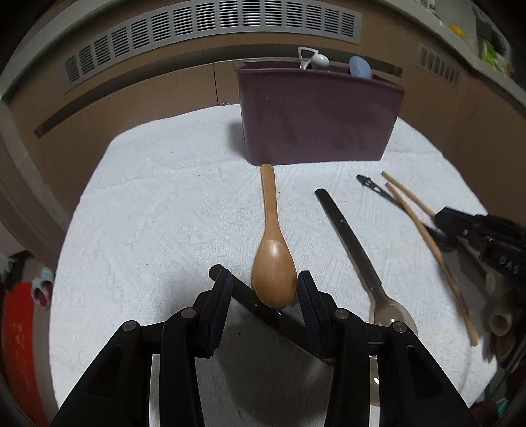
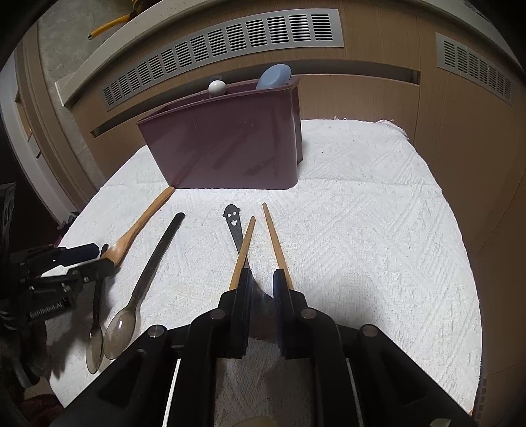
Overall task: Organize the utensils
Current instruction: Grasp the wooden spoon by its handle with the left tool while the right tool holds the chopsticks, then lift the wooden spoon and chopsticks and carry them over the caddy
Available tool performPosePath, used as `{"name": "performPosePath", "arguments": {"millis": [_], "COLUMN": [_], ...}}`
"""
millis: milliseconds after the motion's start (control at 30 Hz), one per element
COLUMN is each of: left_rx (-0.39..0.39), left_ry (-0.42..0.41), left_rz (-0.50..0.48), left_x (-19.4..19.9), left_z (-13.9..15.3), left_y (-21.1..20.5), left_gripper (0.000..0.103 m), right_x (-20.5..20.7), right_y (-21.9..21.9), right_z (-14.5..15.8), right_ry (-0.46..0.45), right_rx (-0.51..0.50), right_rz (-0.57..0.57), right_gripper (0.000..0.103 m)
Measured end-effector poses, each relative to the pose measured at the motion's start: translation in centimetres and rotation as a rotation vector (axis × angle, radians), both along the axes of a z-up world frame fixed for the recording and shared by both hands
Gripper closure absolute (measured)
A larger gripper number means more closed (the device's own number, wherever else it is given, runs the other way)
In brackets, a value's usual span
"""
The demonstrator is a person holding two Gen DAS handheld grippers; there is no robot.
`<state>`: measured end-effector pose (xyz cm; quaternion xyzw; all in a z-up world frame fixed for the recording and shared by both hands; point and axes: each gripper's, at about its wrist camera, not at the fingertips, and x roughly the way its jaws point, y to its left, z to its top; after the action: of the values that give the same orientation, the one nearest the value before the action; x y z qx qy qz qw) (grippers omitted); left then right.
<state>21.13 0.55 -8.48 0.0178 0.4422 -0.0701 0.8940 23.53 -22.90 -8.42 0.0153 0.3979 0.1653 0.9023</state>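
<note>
A maroon utensil holder (image 1: 315,115) (image 2: 227,144) stands at the back of a white towel (image 1: 157,210) (image 2: 361,230). A wooden spoon (image 1: 273,262) (image 2: 134,230) lies in front of it, bowl towards me. My left gripper (image 1: 264,282) (image 2: 95,259) is open with its jaws on either side of the spoon's bowl. My right gripper (image 2: 261,282) (image 1: 443,226) is open over a dark smiley-face spoon (image 2: 235,226) (image 1: 374,187), between two wooden chopsticks (image 2: 243,253) (image 1: 434,249). A dark-handled clear spoon (image 1: 351,239) (image 2: 148,272) lies between the grippers.
A second dark spoon (image 2: 95,331) lies under the left gripper, its handle (image 1: 250,295) crossing below the wooden spoon's bowl. A white utensil (image 1: 317,59) (image 2: 217,88) and a blue one (image 1: 360,67) (image 2: 274,76) stand in the holder. Wooden cabinets with vents (image 1: 203,29) (image 2: 230,42) lie behind.
</note>
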Motion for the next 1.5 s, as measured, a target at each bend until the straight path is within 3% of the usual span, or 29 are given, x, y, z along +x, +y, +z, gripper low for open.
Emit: {"name": "performPosePath", "arguments": {"millis": [100, 400, 567, 633, 700, 733, 867, 1000, 1100, 1500], "left_rx": [-0.067, 0.012, -0.011, -0.014, -0.007, -0.014, -0.045, -0.042, -0.041, -0.111], "left_ry": [-0.01, -0.005, 0.017, 0.015, 0.004, 0.0, -0.1, -0.212, -0.262, -0.318], "left_rz": [-0.024, -0.031, 0.0, -0.001, 0.013, 0.026, 0.059, 0.061, 0.056, 0.018], "left_x": [0.1, 0.7, 0.5, 0.2, -0.1, -0.2, -1.1, -2.1, -2.8, -5.2], "left_z": [0.4, -1.3, -1.3, -1.3, -1.2, -1.1, 1.3, 4.6, 6.5, 9.9], "left_y": [0.4, -1.5, -1.0, -0.9, -0.6, -0.3, 0.9, 1.7, 2.0, 2.1], "left_gripper": [0.061, 0.061, 0.062, 0.063, 0.072, 0.072, 0.073, 0.073, 0.073, 0.073], "right_x": [0.1, -0.1, -0.6, -0.5, 0.2, 0.5, 2.1, 2.8, 2.0, -3.5], "right_y": [0.0, -0.1, 0.6, 1.2, 2.0, 2.3, 4.4, 5.1, 4.9, 2.9], "right_z": [-0.1, -0.1, 0.4, 0.5, 0.2, 0.0, -0.8, -0.6, 0.5, 7.3], "right_ry": [0.005, -0.001, -0.031, -0.008, 0.049, 0.062, 0.083, 0.084, 0.066, -0.11], "right_rx": [0.001, 0.003, -0.017, -0.004, 0.025, 0.018, -0.096, -0.132, -0.103, -0.039], "right_rz": [0.0, 0.002, 0.02, 0.05, 0.068, 0.064, 0.04, 0.029, 0.041, 0.061], "right_gripper": [0.09, 0.09, 0.09, 0.09, 0.09, 0.09, 0.09, 0.094, 0.098, 0.099]}}
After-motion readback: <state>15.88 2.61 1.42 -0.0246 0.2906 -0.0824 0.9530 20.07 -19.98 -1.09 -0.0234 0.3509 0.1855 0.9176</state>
